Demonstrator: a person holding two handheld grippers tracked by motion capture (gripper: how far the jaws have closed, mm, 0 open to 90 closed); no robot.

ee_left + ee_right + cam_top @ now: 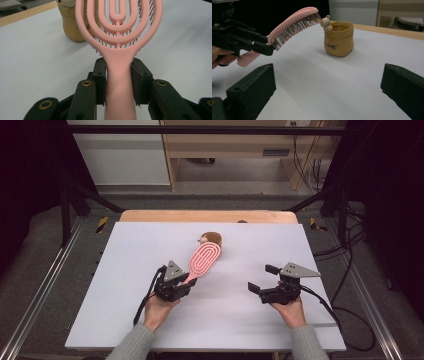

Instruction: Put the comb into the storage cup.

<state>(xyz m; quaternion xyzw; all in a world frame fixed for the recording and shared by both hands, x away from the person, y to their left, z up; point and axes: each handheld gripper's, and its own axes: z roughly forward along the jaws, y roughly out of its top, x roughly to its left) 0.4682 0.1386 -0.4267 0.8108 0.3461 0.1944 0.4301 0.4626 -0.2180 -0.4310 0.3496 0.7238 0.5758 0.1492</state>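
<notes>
A pink hairbrush (204, 259) with a looped oval head is held off the white tabletop by its handle. My left gripper (189, 282) is shut on that handle. In the left gripper view both black pads (100, 75) press the sides of the handle of the brush (118, 30). The head reaches toward a small tan pot (212, 239) with a bear figure (326, 22) on its rim. In the right gripper view the bristles of the brush (292, 23) point down, their tip close to the bear. My right gripper (261, 278) is open and holds nothing, right of the brush.
The white board (125, 320) covers the table, with a wooden strip (207, 216) along its far edge. Black cables (345, 315) trail off the right side. Metal frame rails run along both sides. The tan pot (339, 40) stands near the far middle.
</notes>
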